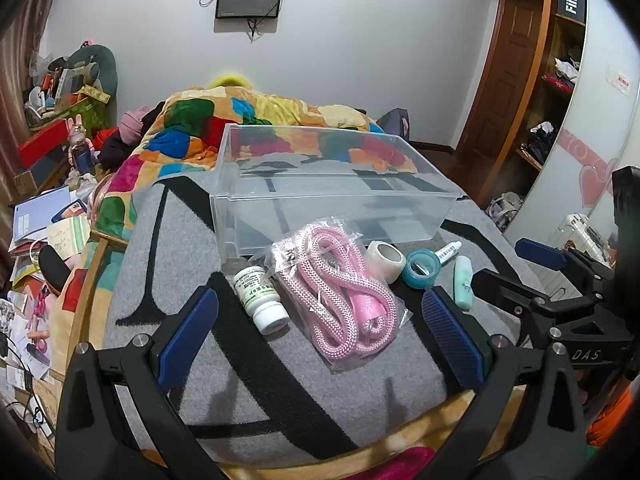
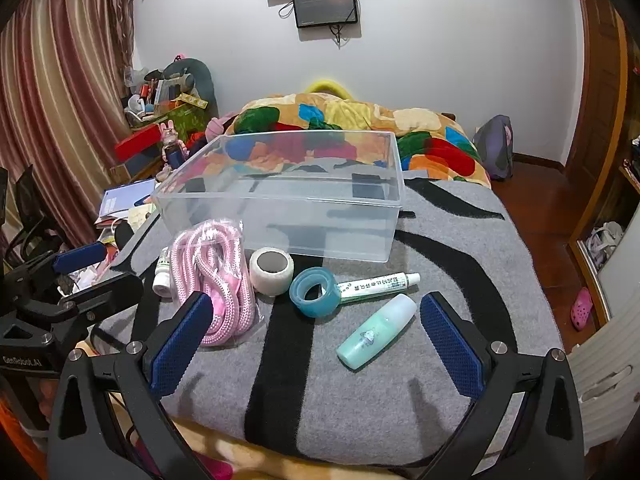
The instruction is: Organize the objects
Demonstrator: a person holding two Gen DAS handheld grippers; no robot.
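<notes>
An empty clear plastic bin (image 1: 332, 188) (image 2: 288, 200) stands on a grey and black blanket (image 1: 280, 392) (image 2: 460, 248). In front of it lie a white pill bottle (image 1: 260, 296) (image 2: 162, 276), a bagged pink rope (image 1: 340, 300) (image 2: 216, 276), a white tape roll (image 1: 386, 260) (image 2: 272, 270), a teal tape roll (image 1: 422, 268) (image 2: 316, 290), a white ointment tube (image 1: 448, 250) (image 2: 376, 282) and a small mint bottle (image 1: 463, 282) (image 2: 376, 330). My left gripper (image 1: 320, 336) is open above the rope and pill bottle. My right gripper (image 2: 316, 344) is open near the mint bottle.
A colourful quilt (image 1: 256, 120) (image 2: 360, 128) lies behind the bin. Cluttered papers and boxes (image 1: 48, 216) crowd the left side of the bed. A wooden floor (image 2: 548, 216) and wardrobe (image 1: 560, 80) are on the right.
</notes>
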